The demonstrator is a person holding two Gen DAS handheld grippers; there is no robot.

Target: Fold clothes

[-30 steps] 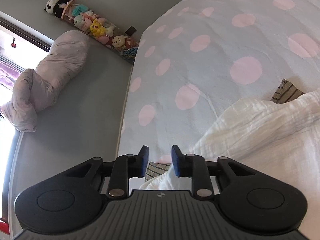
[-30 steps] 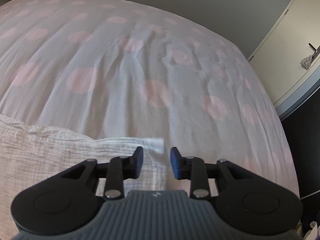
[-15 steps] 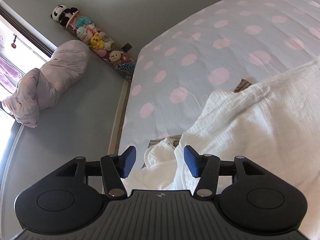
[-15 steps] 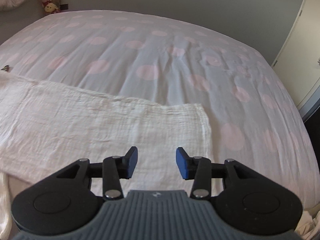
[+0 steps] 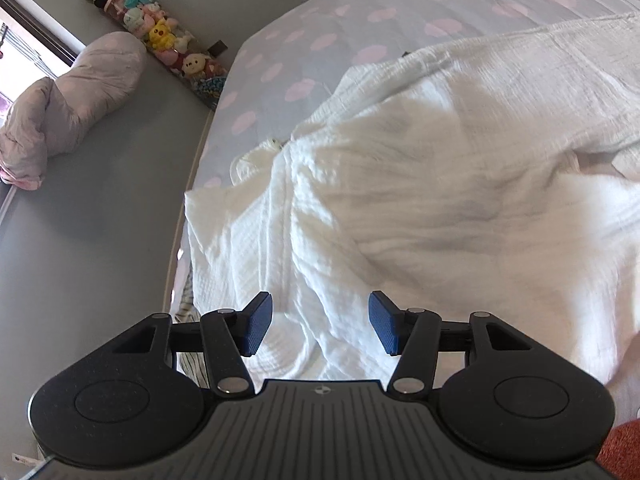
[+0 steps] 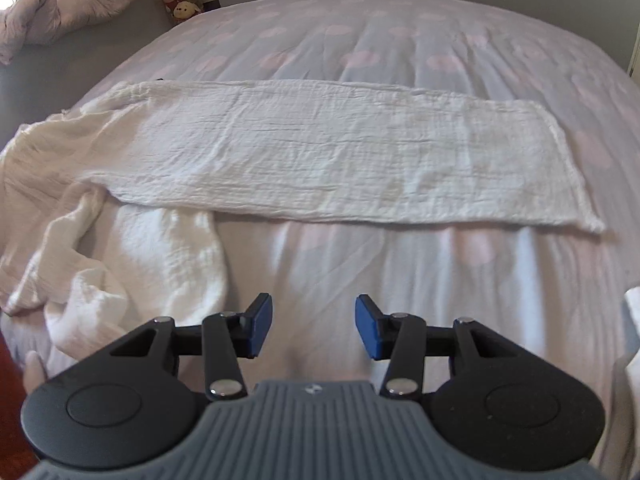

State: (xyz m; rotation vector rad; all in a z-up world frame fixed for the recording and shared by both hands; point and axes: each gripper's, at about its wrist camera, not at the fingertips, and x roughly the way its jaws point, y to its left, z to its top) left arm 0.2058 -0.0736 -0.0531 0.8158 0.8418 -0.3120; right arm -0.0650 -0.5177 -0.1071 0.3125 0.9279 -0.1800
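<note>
A white crinkled muslin garment (image 6: 320, 148) lies on the polka-dot bed. Its far part is folded into a long flat band, and its left part lies bunched (image 6: 120, 264). In the left wrist view the same white cloth (image 5: 420, 184) fills the middle, rumpled, reaching the bed's left edge. My left gripper (image 5: 320, 328) is open and empty just above the bunched cloth. My right gripper (image 6: 314, 328) is open and empty above bare sheet, in front of the folded band.
The bed (image 6: 400, 40) has a pale sheet with pink dots. Grey floor (image 5: 100, 200) lies left of it, with a rolled pink duvet (image 5: 72, 100) and a row of plush toys (image 5: 160, 36) by the wall. A striped cloth (image 5: 188, 308) peeks out under the white one.
Both grippers have opened wider and pulled back from the cloth. The folded band, let go, now lies flat on the bed farther from the right gripper. More white cloth shows in the left view.
</note>
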